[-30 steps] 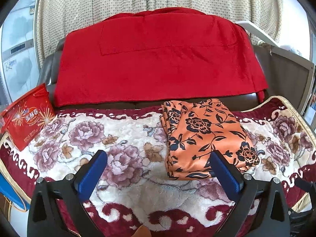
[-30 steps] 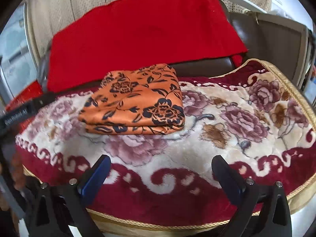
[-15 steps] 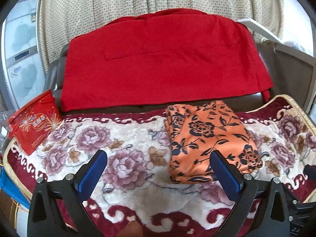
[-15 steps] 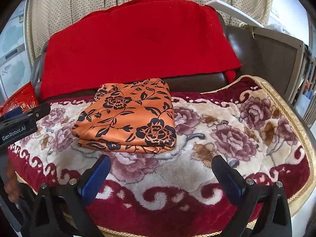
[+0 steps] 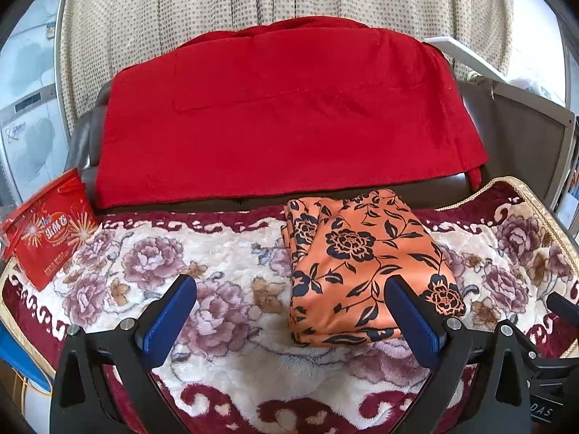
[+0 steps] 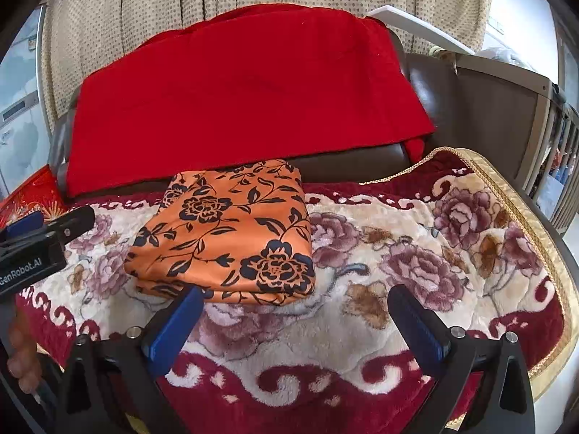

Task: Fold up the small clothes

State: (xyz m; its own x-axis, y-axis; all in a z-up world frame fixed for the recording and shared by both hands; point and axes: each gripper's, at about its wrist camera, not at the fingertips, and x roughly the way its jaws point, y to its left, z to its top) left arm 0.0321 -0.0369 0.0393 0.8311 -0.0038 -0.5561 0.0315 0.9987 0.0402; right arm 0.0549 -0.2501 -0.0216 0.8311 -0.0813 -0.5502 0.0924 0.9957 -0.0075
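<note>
Folded orange floral cloth (image 5: 365, 267) lies flat near the back edge of a flowered plush blanket (image 5: 217, 260), just in front of a red throw (image 5: 282, 115) draped over the seat back. Left gripper (image 5: 291, 320) and right gripper (image 6: 296, 327) hover above the blanket's front edge, jaws spread wide, holding nothing. A red packet (image 5: 47, 231) leans at the blanket's left edge.

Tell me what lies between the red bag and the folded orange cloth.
Only bare floral blanket lies between the red bag and the folded orange cloth; the left wrist view shows it.
</note>
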